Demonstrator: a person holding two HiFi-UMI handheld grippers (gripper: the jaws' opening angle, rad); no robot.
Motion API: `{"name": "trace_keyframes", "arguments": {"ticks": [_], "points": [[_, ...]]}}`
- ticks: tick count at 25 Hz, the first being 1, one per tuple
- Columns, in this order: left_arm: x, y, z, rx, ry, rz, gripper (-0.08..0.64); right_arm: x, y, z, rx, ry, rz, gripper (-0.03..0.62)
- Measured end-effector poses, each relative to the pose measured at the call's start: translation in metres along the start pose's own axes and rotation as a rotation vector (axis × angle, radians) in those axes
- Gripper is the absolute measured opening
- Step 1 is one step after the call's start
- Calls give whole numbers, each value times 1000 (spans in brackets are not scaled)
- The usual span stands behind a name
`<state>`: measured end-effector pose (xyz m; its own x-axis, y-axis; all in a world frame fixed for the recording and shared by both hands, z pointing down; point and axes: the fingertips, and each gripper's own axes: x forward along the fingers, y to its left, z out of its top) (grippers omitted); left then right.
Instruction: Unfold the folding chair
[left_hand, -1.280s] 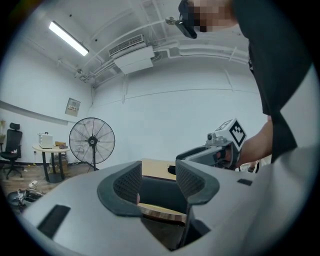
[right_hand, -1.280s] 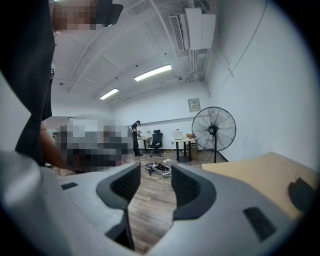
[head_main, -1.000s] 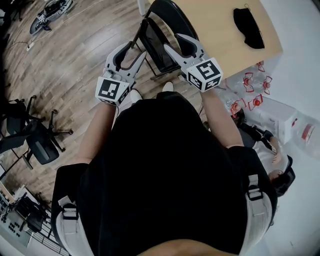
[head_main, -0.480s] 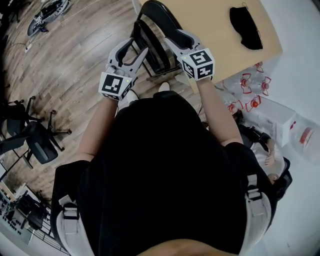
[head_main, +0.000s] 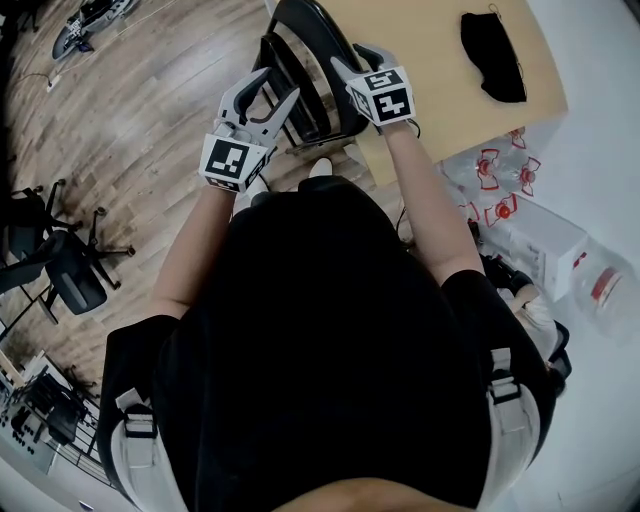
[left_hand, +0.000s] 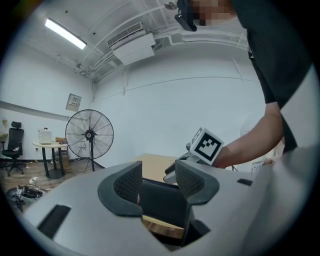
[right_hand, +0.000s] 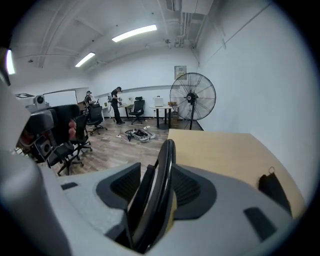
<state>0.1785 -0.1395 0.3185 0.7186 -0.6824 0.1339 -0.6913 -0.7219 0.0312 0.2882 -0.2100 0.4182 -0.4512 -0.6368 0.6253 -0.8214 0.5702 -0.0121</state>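
Observation:
The black folding chair (head_main: 305, 75) stands folded against the wooden table's edge, at the top of the head view. My right gripper (head_main: 358, 60) points down over the chair's top. In the right gripper view the curved back tube (right_hand: 165, 175) and a flat panel lie between the jaws of the right gripper (right_hand: 156, 184). The jaws stand apart and I see no squeeze. My left gripper (head_main: 278, 88) sits at the chair's left side. The left gripper (left_hand: 159, 181) is open, with a dark chair panel (left_hand: 162, 207) showing in the gap beyond its pads.
The wooden table (head_main: 440, 50) carries a black cloth item (head_main: 493, 55). Plastic bottles with red caps (head_main: 500, 170) lie on the floor at the right. Office chairs (head_main: 60, 270) stand at the left. A standing fan (right_hand: 192, 97) and people (right_hand: 116, 102) are far off.
Both grippers moved toward the chair. The right one dropped and tipped downward until the chair's back came between its jaws. The left one closed in on the chair's left side.

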Motion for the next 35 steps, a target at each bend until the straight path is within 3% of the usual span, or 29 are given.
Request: {"name": "trace_keyframes", "arguments": {"ticks": [7,15,25,28,35], "points": [[9,-4,-11,-17,40,19,201,36,-21,-25,0,163,4,183],[12,-6,-12,-7,27,38,201,56,-21,-57,30,325,17,183],[7,-5,-13,7,33,58,201,71,-12,-80,49,501,106,179],[1,-2,-14,6,34,70,201,75,-6,-88,38,525,113,157],[-18,7,-19,-18,43,116,201,77,-5,-90,130,523,130,100]]}}
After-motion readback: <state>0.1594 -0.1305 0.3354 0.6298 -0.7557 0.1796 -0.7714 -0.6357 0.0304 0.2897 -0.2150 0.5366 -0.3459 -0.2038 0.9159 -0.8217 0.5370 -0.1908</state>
